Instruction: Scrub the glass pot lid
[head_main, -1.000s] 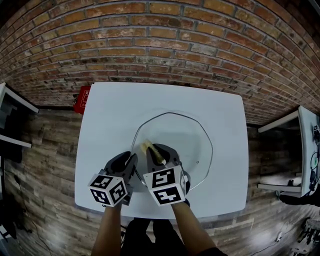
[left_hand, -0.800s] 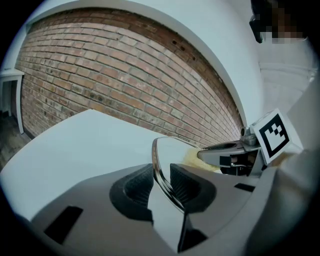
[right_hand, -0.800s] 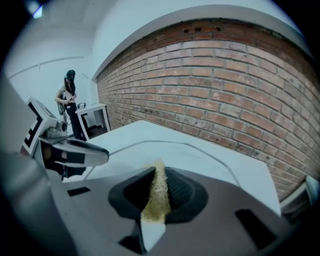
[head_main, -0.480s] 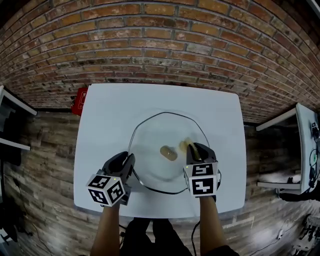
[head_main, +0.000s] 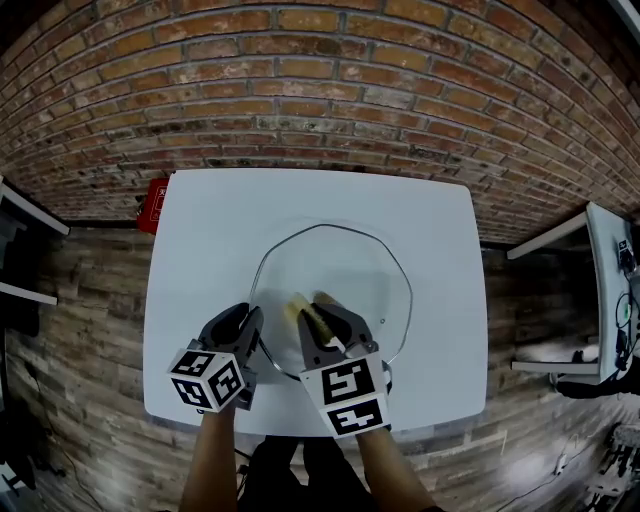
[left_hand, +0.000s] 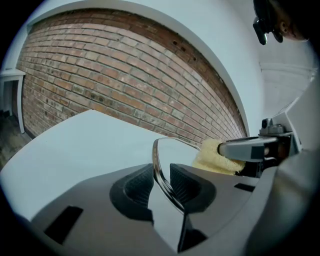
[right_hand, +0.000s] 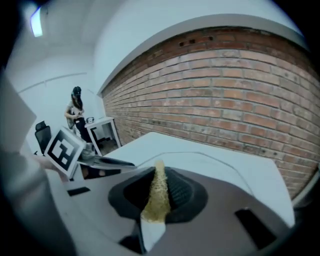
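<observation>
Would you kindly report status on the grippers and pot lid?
Left gripper clamped on rim of round clear glass pot lid. Right gripper gripping yellow sponge, over the glass. Nothing in the way.

White table (head_main: 205, 230) beside brick wall (head_main: 320, 85)

we lose the near rim of the glass lid (head_main: 375, 280) behind the left gripper (head_main: 243, 322) and right gripper (head_main: 322, 318). the table (head_main: 200, 240) edge half hides a red thing (head_main: 150, 200), its print too small to read.
</observation>
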